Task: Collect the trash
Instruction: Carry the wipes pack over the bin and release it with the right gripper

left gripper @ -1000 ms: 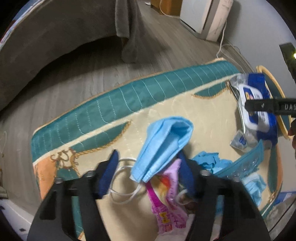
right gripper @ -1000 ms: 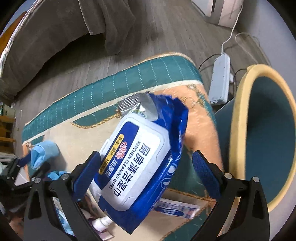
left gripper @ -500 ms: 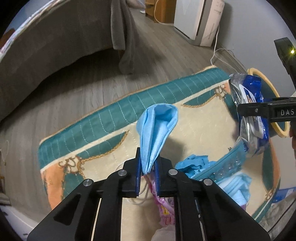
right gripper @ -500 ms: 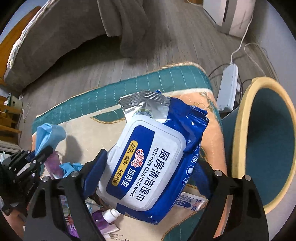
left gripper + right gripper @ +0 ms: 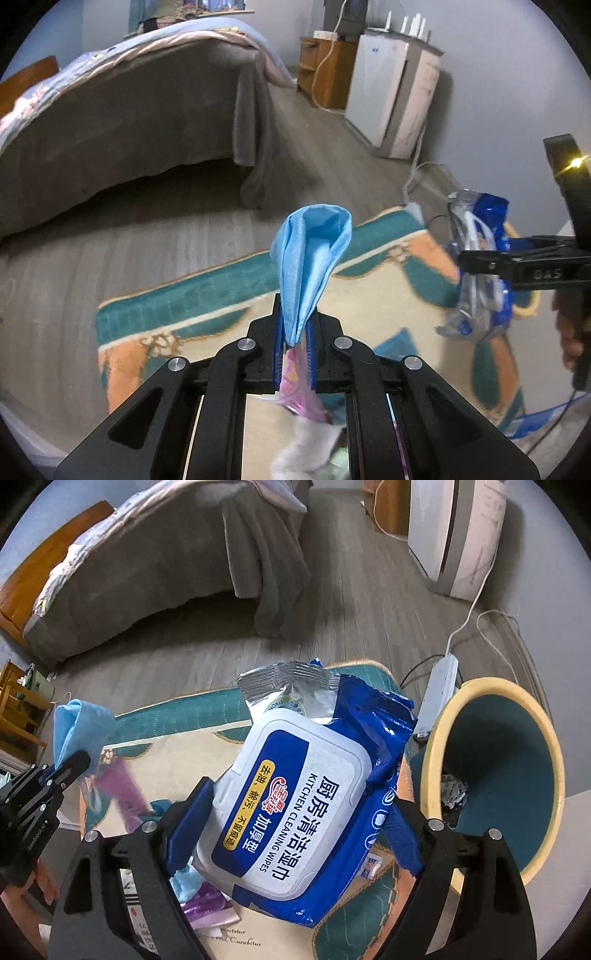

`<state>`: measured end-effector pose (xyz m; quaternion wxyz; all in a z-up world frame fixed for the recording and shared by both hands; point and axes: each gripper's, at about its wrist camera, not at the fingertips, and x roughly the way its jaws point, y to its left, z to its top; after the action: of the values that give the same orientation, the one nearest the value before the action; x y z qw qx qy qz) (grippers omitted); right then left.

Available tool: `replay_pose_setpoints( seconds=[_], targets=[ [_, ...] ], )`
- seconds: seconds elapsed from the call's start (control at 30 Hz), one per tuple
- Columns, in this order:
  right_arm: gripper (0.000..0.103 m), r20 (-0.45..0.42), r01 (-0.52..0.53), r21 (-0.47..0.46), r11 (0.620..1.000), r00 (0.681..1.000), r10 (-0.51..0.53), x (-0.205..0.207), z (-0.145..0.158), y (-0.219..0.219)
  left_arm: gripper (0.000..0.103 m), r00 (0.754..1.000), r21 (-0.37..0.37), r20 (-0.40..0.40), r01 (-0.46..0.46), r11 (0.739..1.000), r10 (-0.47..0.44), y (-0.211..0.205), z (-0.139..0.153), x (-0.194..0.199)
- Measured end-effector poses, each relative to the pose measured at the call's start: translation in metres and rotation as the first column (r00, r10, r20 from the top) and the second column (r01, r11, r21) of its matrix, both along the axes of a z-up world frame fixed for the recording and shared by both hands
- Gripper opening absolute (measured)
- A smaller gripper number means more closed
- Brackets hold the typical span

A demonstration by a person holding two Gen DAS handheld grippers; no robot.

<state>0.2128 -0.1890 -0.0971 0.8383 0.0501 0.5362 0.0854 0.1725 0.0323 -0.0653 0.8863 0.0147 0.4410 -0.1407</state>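
My left gripper [image 5: 294, 325] is shut on a light blue face mask [image 5: 310, 258] and a pink wrapper [image 5: 295, 387], held above the rug. My right gripper [image 5: 295, 808] is shut on a blue and white pack of kitchen wipes [image 5: 295, 805], lifted above the rug and just left of the teal bin with a yellow rim [image 5: 517, 775]. The pack also shows at the right of the left wrist view [image 5: 480, 266]. The mask shows at the left of the right wrist view [image 5: 77, 727]. Some crumpled trash [image 5: 452, 790] lies inside the bin.
The patterned teal and cream rug [image 5: 184, 317] lies on a wood floor. Purple and blue litter [image 5: 207, 904] stays on the rug under my right gripper. A power strip [image 5: 439, 694] and cables lie behind the bin. A bed [image 5: 129, 110] and a white appliance [image 5: 391, 92] stand beyond.
My left gripper closed on the mask and pink wrapper and lifted them off the rug. My right gripper closed on the wipes pack and raised it beside the bin.
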Motion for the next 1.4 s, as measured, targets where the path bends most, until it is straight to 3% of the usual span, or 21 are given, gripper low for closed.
replay_pose_setpoints(
  seconds=[0.1, 0.53, 1.4],
  targets=[
    [0.083, 0.018, 0.006, 0.003, 1.0, 1.0, -0.006, -0.005, 0.007, -0.002, 0.011, 0.999, -0.081, -0.039, 0.029, 0.996, -0.033, -0.004, 0.001, -0.008],
    [0.083, 0.081, 0.102, -0.008, 0.995, 0.992, -0.101, -0.028, 0.034, -0.042, 0.011, 0.99, -0.014, 0.109, 0.096, 0.995, -0.094, -0.049, 0.033, -0.03],
    [0.083, 0.076, 0.319, -0.073, 0.945, 0.947, -0.313, -0.041, 0.015, -0.18, 0.011, 0.957, 0.046, 0.125, 0.258, 0.965, -0.262, -0.164, 0.027, -0.026]
  ],
)
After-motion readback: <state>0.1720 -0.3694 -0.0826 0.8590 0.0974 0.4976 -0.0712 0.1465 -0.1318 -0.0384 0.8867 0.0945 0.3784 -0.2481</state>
